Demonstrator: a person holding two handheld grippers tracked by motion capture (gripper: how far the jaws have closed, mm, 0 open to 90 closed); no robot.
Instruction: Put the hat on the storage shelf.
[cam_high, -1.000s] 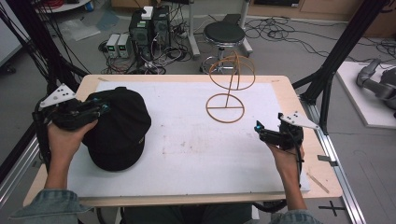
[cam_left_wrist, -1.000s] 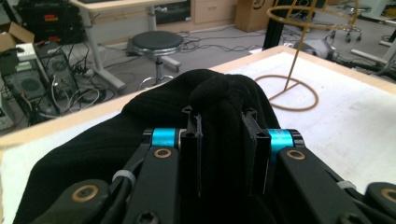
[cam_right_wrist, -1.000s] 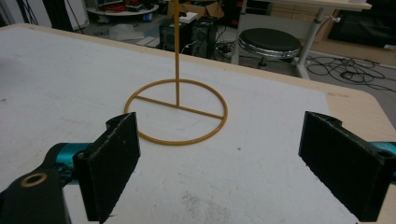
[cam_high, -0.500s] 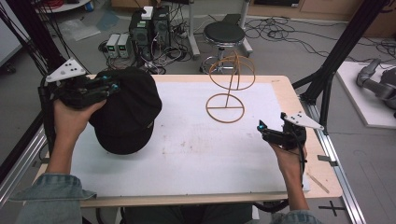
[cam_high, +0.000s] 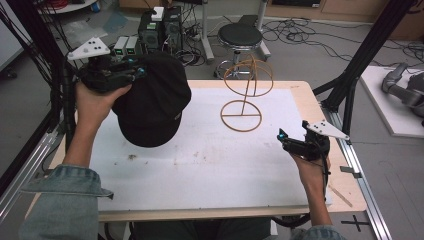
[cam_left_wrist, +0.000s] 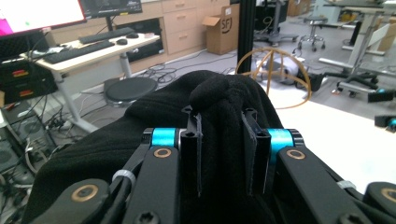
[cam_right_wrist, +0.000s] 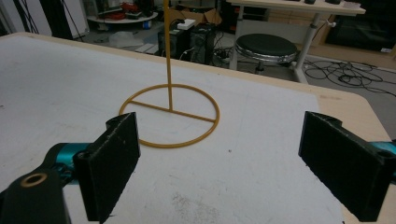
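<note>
Left gripper (cam_high: 134, 75) pinches black cap (cam_high: 152, 100); distant box (cam_left_wrist: 226, 24) reads "SFJ".

We see the cap (cam_high: 152, 102) hanging over the table's (cam_high: 200, 170) far left corner, lifted clear of the surface, with the left gripper (cam_high: 131, 76) at its far left side. The wire stand (cam_high: 243, 95) sits near the far edge, right of the cap and well apart from it. The right gripper (cam_high: 283, 137) is by the right edge, nearer us than the stand.
</note>
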